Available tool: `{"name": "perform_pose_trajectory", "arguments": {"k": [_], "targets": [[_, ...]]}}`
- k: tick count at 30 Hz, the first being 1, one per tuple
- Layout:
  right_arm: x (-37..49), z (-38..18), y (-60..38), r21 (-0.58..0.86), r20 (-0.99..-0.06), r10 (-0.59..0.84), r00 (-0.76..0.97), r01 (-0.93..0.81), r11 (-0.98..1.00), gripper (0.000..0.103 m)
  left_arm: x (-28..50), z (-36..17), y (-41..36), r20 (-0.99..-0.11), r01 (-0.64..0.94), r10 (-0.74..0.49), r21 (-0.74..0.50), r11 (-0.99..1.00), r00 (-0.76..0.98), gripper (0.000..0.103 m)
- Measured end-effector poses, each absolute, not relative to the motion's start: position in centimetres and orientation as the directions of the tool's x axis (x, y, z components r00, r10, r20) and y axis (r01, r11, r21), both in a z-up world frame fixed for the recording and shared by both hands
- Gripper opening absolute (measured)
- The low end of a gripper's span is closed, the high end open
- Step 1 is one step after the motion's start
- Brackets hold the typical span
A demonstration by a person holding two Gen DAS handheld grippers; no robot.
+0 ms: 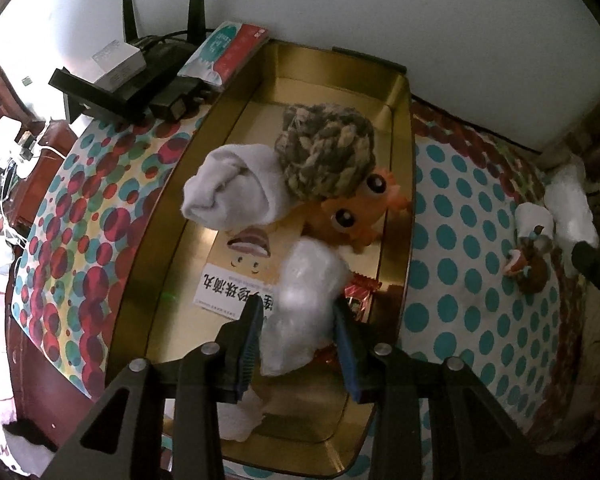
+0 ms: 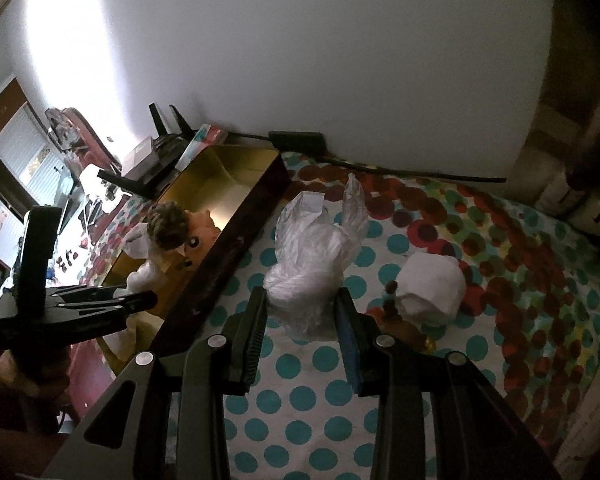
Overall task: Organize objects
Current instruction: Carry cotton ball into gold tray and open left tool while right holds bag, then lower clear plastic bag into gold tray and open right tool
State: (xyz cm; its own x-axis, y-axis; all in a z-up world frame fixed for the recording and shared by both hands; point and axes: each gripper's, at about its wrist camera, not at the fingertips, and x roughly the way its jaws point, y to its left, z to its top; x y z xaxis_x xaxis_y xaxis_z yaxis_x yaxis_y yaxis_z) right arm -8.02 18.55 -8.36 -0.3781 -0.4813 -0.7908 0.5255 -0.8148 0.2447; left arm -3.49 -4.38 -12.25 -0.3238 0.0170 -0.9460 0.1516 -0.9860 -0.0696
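Note:
In the left wrist view my left gripper (image 1: pixel 298 306) is shut on a white plastic-wrapped bundle (image 1: pixel 304 276), low inside the gold tin (image 1: pixel 402 168). In the tin lie a white sock (image 1: pixel 228 188), a knitted ball (image 1: pixel 324 148), an orange plush toy (image 1: pixel 352 216), a printed card (image 1: pixel 228 284) and a red wrapper (image 1: pixel 360 288). In the right wrist view my right gripper (image 2: pixel 301 298) is shut on a crumpled clear plastic bag (image 2: pixel 312 248) over the dotted cloth (image 2: pixel 300 396), right of the tin (image 2: pixel 236 240). A hand holds the left gripper (image 2: pixel 140 300) over the tin.
A white roll (image 2: pixel 428 292) and a small brown figurine (image 2: pixel 392 312) sit on the cloth right of the bag. Behind the tin are a black router (image 1: pixel 132 80), a tissue pack (image 1: pixel 224 52) and cables along the wall. The cloth's right side borders stacked items (image 2: pixel 580 184).

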Motion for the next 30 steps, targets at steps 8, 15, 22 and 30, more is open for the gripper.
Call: {"name": "perform_pose_trajectory", "arguments": {"k": [8,15,22,30], "targets": [[-7.7,-8.3,16.3,0.239,-0.797,-0.495,-0.345,0.573,-0.784,0.032,-2.4,-11.7,-4.9,-0.933,0.171,-0.008,-0.057,-0.984,-0.359,0.039],[-6.3,-7.7,12.3,0.221,-0.793,-0.533,-0.294,0.677,-0.702,0.032,-0.6,-10.6,-6.6,-0.915,0.226,-0.005,-0.095,-0.97,-0.403,0.04],[-4.7,-8.1,7.6,0.205,-0.811,-0.547,-0.209,0.774,-0.599,0.032,0.4,-9.2,-7.1,-0.885,0.204,-0.016,-0.09,-0.975,-0.466,0.04],[-4.3,-9.6,3.5,0.245,-0.828,-0.548,-0.118,0.803,-0.544,0.032,1.2,-9.1,-7.9,-0.883,0.188,-0.028,-0.069,-0.98,-0.468,0.04]]}}
